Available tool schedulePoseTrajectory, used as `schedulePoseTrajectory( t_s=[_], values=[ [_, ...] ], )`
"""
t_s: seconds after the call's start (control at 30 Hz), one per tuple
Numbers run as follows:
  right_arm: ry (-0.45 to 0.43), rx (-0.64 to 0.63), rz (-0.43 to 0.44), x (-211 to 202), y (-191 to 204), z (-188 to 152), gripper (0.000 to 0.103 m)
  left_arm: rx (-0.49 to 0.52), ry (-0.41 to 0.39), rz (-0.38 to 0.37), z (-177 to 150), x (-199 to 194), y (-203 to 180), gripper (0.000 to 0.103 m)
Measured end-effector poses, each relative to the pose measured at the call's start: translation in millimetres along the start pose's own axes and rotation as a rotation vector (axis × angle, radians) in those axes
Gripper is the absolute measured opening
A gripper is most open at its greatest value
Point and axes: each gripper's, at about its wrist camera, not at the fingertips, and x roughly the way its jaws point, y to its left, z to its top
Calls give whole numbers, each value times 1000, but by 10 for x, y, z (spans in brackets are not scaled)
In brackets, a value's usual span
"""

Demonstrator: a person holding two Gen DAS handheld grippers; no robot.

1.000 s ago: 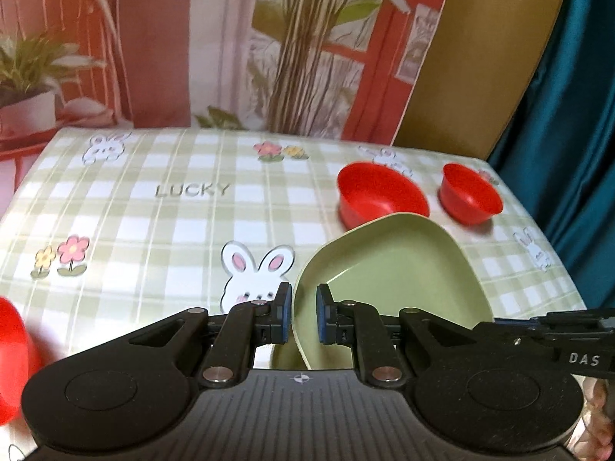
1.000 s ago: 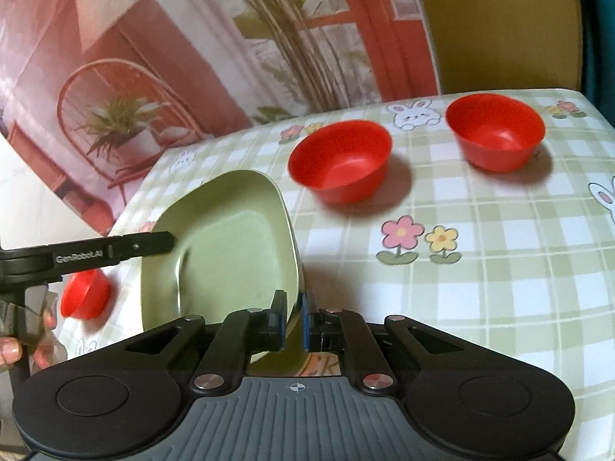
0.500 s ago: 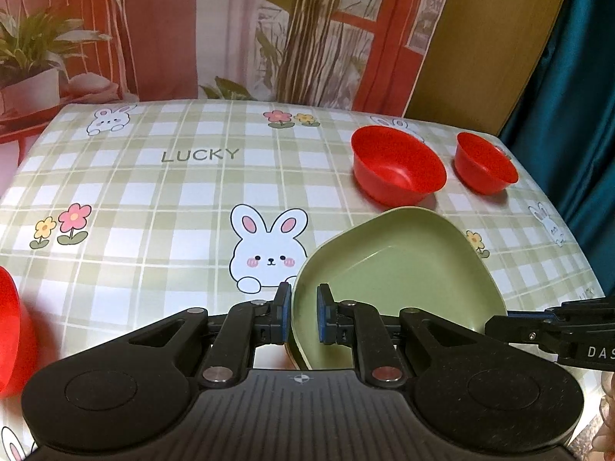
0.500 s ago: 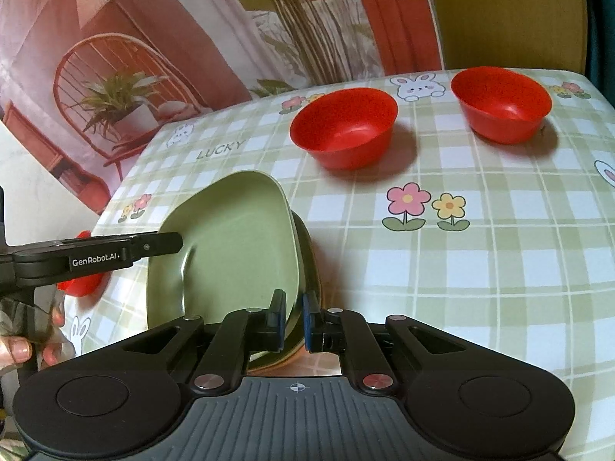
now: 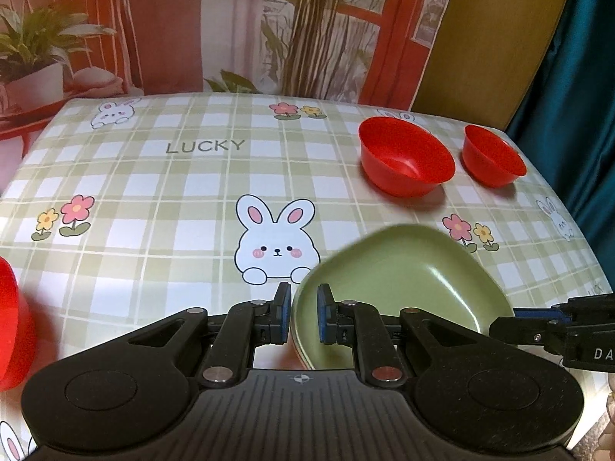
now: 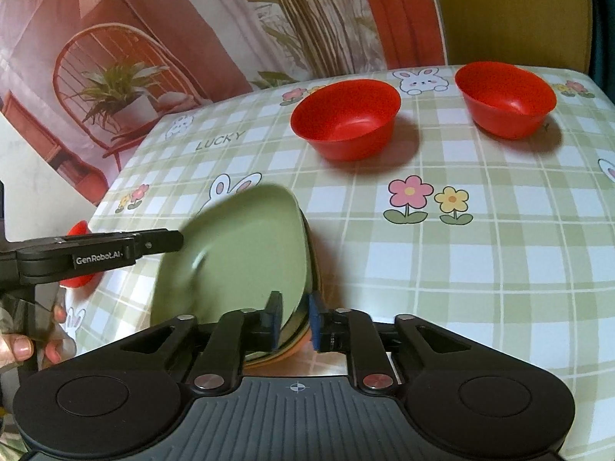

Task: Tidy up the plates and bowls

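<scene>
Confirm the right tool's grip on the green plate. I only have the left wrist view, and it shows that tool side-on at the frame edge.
Observer: The right tool straddles the rim of the green plate, but its jaws have just been opening. The outer pad looks clear of the rim.
Operator: Anything under the plate?
Observer: Yes. The edge of an orange plate shows just beneath it, so it seems to sit on a stack.
Operator: What's behind the left tool?
Observer: A hand is wrapped around the handle of the left tool, low at the left edge of the right wrist view.
</scene>
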Motion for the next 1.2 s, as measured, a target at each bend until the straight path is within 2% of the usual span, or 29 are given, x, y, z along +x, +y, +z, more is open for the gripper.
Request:
schedulePoseTrajectory(
  t_s=[0.3, 0.43, 0.8, 0.9, 1.0, 1.07, 1.2],
  values=[
    [-52, -4, -22, -65, -48, 45, 17, -41, -27, 6, 30, -64, 57, 16],
    [-74, -22, -22, -65, -65, 35, 8, -49, -31, 10, 25, -70, 66, 16],
    [-84, -18, -4, 35, -95, -67, 5, -54, -15, 14, -26, -27, 54, 16],
    [-83, -14, -4, 38, -104, -72, 5, -64, -19, 15, -31, -31, 72, 16],
    [-89, 2, -4, -8, -104, -41, 12, -75, -26, 8, -7, -71, 108, 16],
    [-116, 10, 1, -88, -85, 5, 16, -82, -46, -5, 39, -161, 169, 16],
    [-169, -8, 19, -236, 31, 168, 16, -92, -111, -9, 214, -452, 384, 16]
  ],
)
